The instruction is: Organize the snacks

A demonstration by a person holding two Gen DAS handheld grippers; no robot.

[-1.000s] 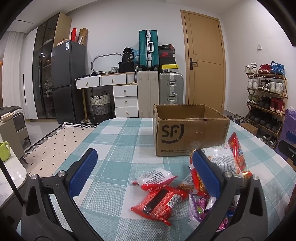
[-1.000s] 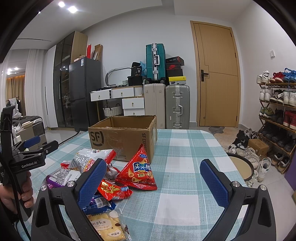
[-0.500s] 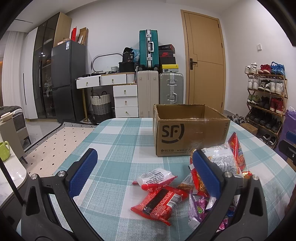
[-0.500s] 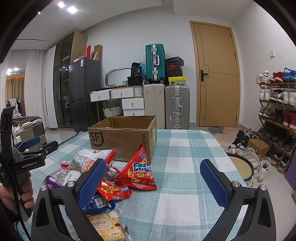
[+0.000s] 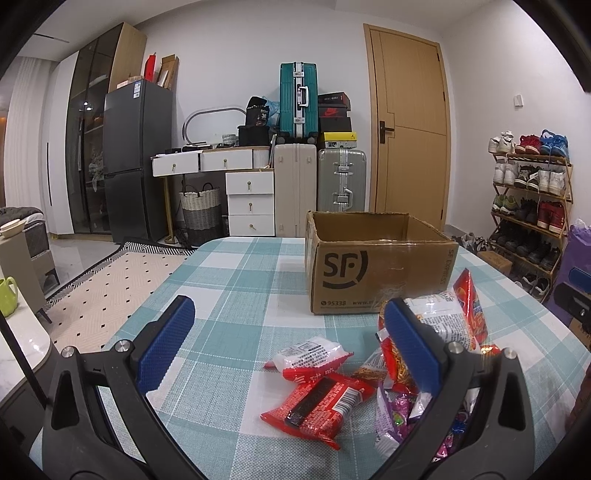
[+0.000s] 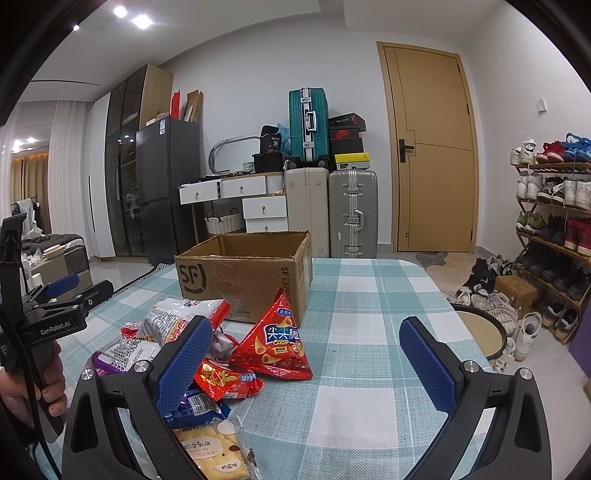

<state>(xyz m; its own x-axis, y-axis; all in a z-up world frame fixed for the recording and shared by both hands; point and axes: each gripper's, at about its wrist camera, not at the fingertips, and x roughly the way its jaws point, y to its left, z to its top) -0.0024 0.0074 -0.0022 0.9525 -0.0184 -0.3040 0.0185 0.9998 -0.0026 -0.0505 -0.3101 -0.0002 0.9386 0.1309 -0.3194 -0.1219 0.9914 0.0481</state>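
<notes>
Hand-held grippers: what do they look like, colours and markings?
Both hand-held grippers, left and right, have black angular frames, silver bolts and blue textured finger pads. The left body reads "GenRobot.AI" in white, with a black cable alongside.

Bright ceiling spotlights [image 6: 131, 16] light both sharp views evenly; fisheye edges bend and vignette black.

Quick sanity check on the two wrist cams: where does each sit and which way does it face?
Left wrist: on the left gripper, low over the checked table, facing the SF cardboard box and the far wall; its open jaws show, and the snack pile lies ahead and right.
Right wrist: on the right gripper, facing the same way from further right; its open jaws, the left gripper and the holding hand show.
Shared: box, snack pile, table, teal suitcase, door.
</notes>
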